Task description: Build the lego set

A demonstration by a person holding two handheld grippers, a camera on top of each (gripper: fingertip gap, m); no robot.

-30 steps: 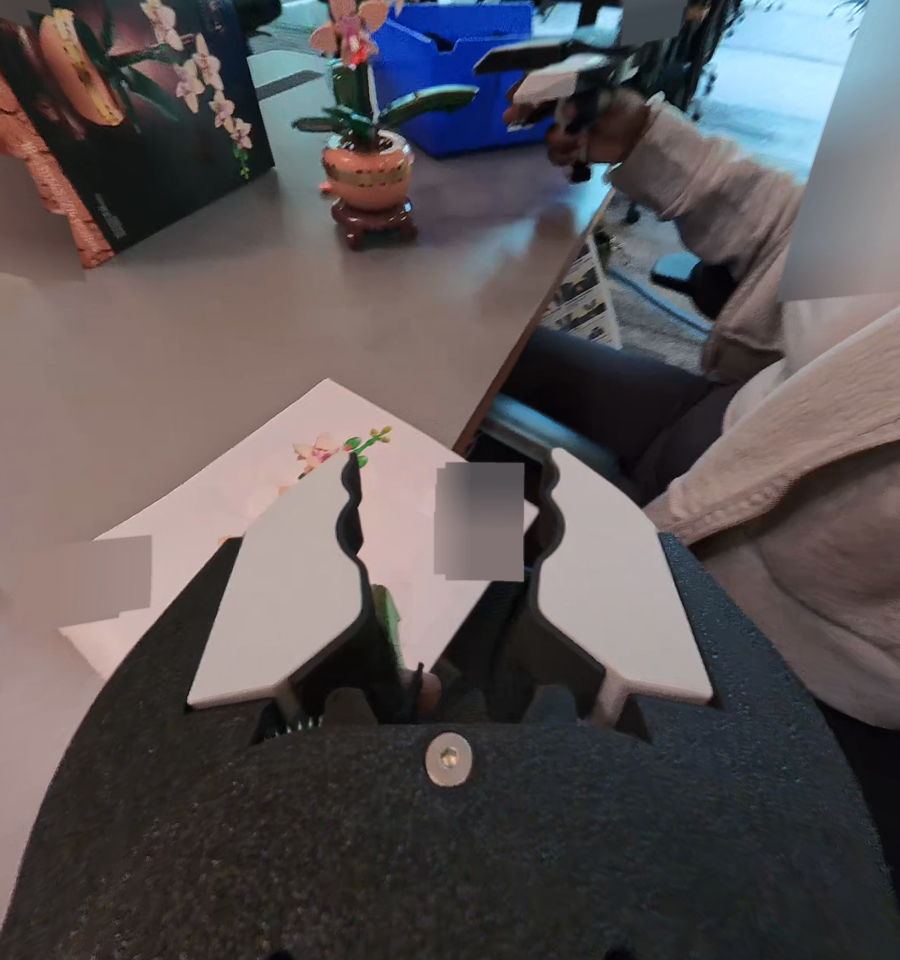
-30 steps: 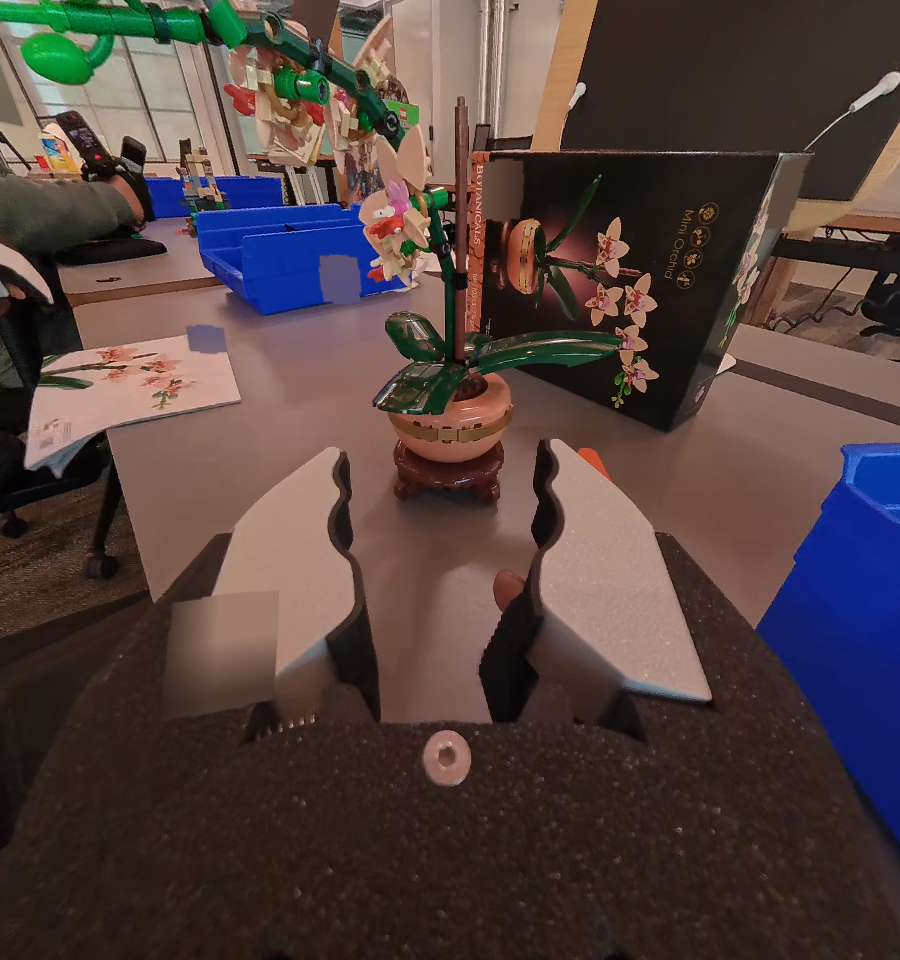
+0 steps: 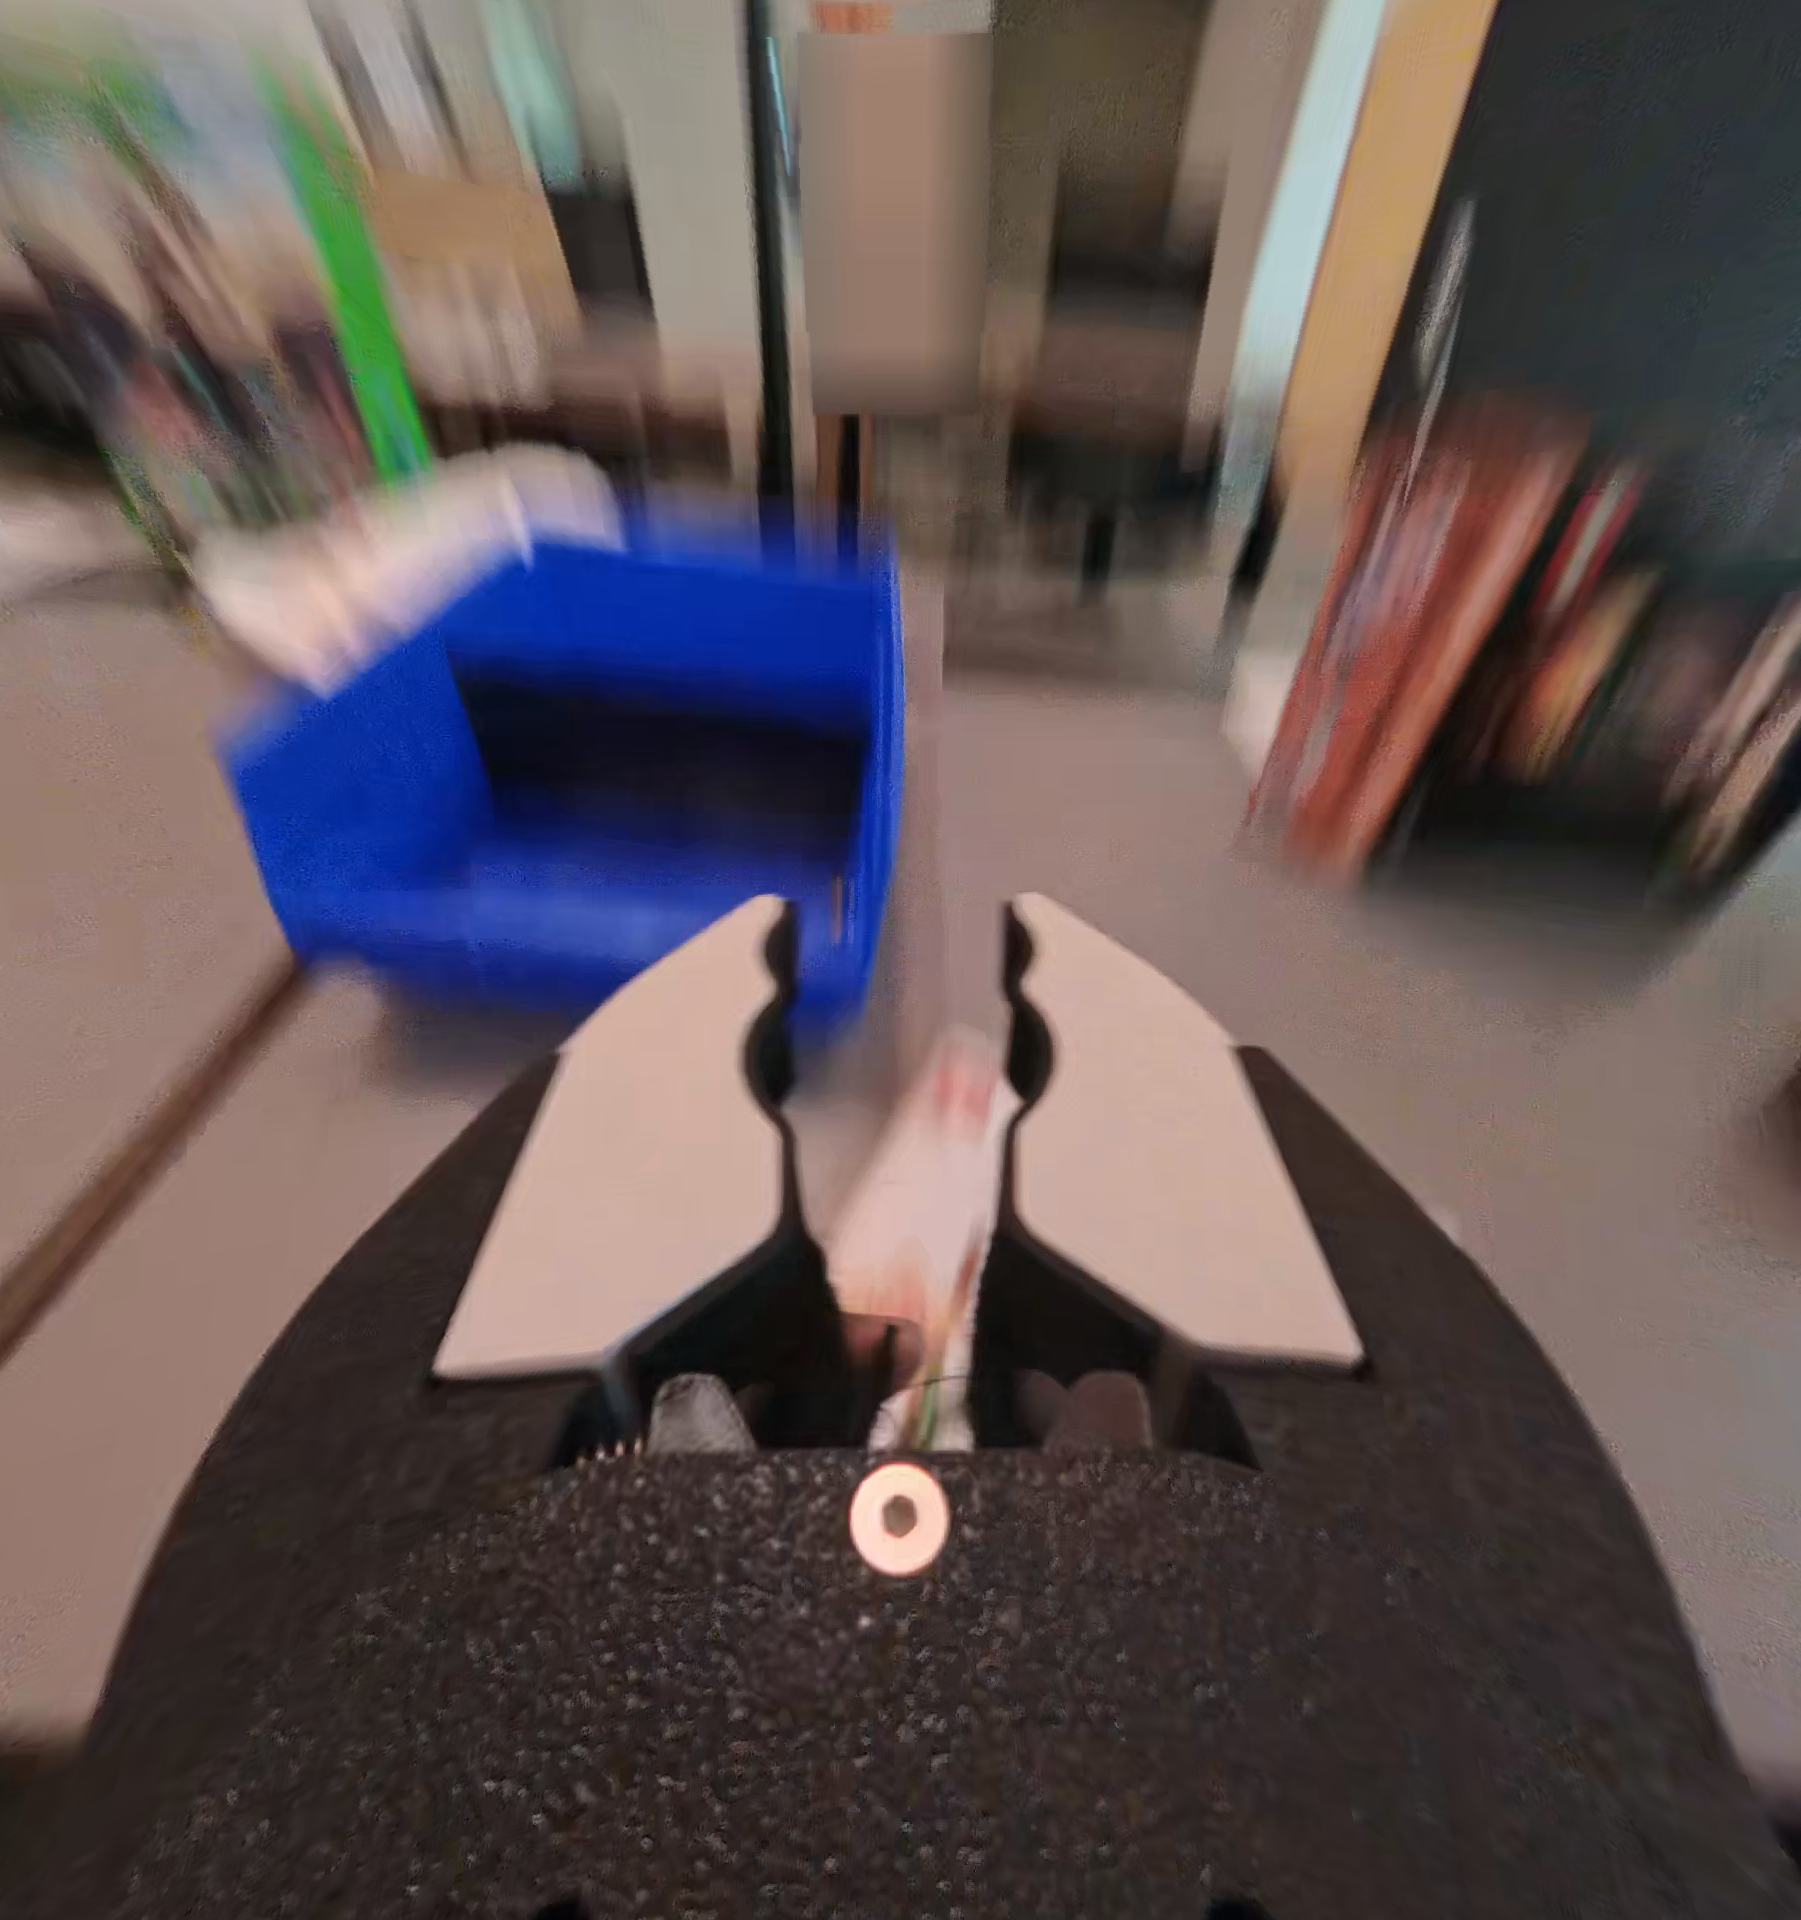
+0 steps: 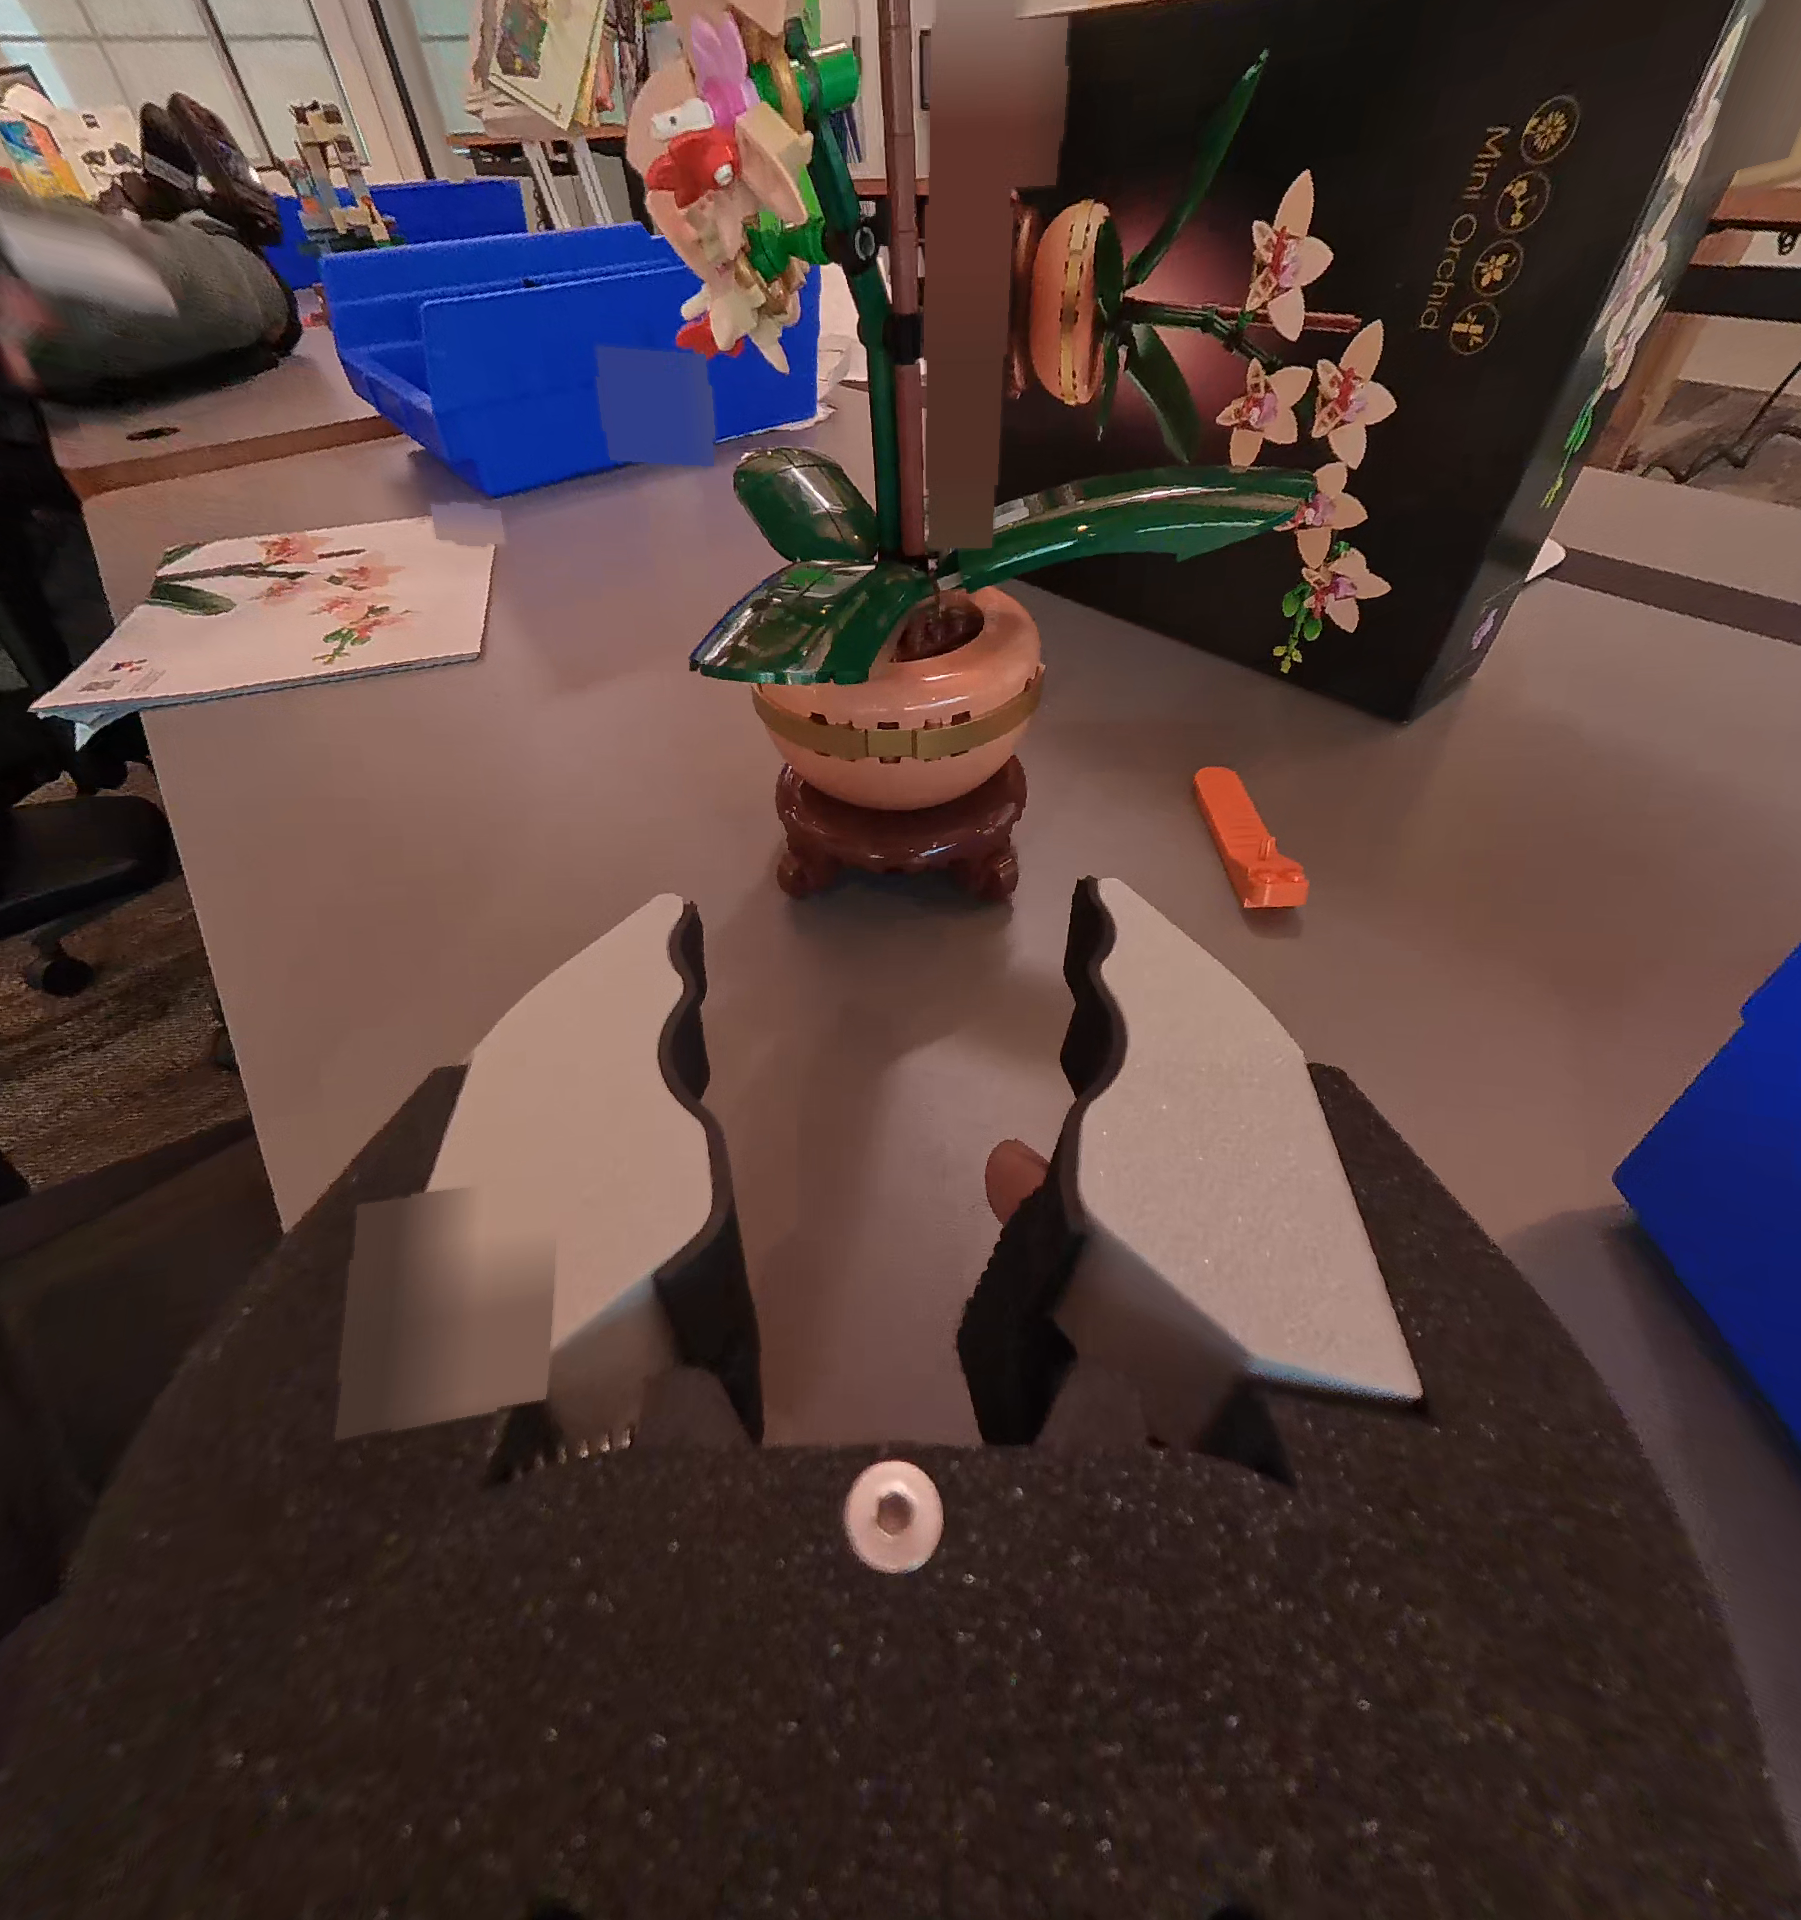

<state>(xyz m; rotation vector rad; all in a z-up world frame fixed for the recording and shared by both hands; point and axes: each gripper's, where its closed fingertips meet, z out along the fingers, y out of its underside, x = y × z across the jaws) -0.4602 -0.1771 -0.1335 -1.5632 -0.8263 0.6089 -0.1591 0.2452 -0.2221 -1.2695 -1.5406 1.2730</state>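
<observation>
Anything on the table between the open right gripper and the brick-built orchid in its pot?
No. In the right wrist view, only bare grey tabletop separates the right gripper from the orchid's dark brown stand. The orange brick separator tool lies off to the right.

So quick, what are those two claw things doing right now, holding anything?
Left gripper: open; a blurred pale thing shows between its fingers, so holding cannot be told.
Right gripper: open, holding nothing.

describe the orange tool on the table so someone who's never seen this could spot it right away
Start at the grey table and find the brick-built orchid in its pink pot on a brown stand. To the right of the pot, in front of the dark set box, lies the orange tool, flat and apart from both. It is the only orange thing there, small and wedge-shaped.
</observation>
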